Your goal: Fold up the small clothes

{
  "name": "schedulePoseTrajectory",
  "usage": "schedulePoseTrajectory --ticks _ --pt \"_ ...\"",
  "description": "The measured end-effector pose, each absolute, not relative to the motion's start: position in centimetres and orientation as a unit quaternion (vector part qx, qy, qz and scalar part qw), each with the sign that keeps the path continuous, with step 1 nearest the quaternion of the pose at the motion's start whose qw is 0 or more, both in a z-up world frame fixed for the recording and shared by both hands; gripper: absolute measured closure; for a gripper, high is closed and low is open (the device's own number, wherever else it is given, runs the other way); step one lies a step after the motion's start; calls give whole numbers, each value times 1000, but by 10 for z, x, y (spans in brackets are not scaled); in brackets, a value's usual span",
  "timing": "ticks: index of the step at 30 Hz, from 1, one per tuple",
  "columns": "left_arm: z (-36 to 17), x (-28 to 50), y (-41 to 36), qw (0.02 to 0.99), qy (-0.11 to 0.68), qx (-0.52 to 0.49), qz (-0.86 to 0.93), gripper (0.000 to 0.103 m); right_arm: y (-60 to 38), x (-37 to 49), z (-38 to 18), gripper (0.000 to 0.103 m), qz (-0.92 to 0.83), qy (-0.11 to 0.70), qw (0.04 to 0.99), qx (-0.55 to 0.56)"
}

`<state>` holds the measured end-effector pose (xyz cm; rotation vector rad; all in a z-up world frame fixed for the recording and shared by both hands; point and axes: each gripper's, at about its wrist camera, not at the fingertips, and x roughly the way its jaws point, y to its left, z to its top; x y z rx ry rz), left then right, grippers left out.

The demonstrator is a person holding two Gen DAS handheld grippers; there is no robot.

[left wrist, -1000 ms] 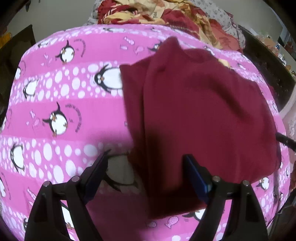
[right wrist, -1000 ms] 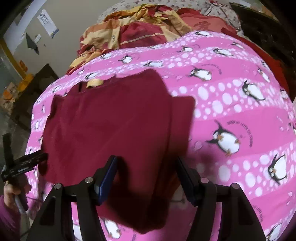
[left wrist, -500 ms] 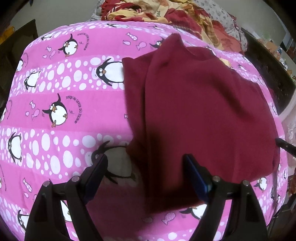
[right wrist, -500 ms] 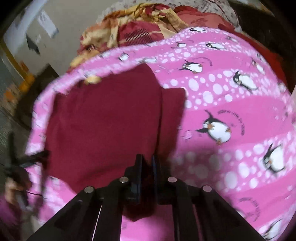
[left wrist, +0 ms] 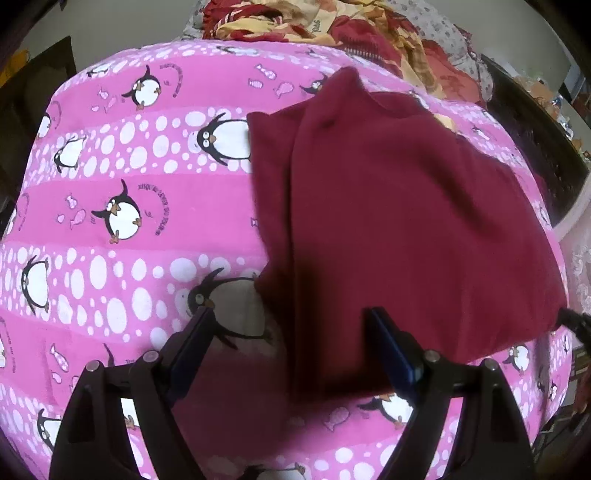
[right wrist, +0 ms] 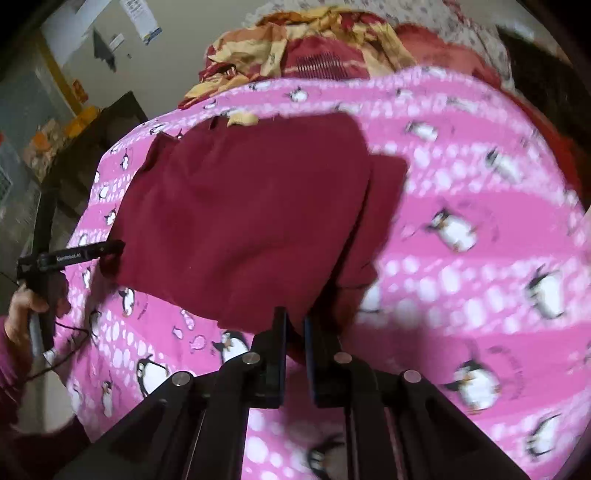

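Observation:
A dark red garment (left wrist: pixel 399 221) lies partly folded on a pink penguin-print bedcover (left wrist: pixel 129 206). My left gripper (left wrist: pixel 291 328) is open, its fingers straddling the garment's near edge. In the right wrist view the garment (right wrist: pixel 243 221) lies ahead, and my right gripper (right wrist: pixel 294 332) is shut on its near hem, lifting it slightly. The other gripper (right wrist: pixel 88 253) shows at the garment's left corner, held by a hand.
A heap of red and yellow bedding (left wrist: pixel 332 29) lies at the far end of the bed. A dark cabinet (right wrist: pixel 103 133) stands beside the bed on the left. The bedcover (right wrist: pixel 480 258) stretches to the right.
My right gripper closed on the garment's near hem and pulled back a little. My left gripper stayed open and drew back slightly.

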<state>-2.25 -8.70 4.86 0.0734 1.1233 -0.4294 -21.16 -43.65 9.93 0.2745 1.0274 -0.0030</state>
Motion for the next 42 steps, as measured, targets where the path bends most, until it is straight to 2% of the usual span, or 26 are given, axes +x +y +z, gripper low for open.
schedulePoseTrajectory --ticks 8,10,12,15,20,31,42 --pt "40 -24 -88 823 534 28 -194 20 -442 -211 73 93 -15 522 837 163" --pt "42 -25 -89 825 530 34 -193 20 -448 -210 81 86 -29 520 835 177" --pt "44 -26 -90 829 524 41 -190 20 -447 -208 94 71 -56 506 845 163" --pt "45 -27 -94 834 517 49 -186 20 -440 -192 109 62 -56 481 860 160" --pt "44 -27 -101 837 512 58 -183 20 -402 -136 110 62 -7 477 868 133" --pt "37 -16 -108 833 518 55 -185 20 -318 -19 57 62 43 513 857 30" --pt "33 -13 -97 826 526 24 -199 19 -286 34 88 59 48 482 874 26"
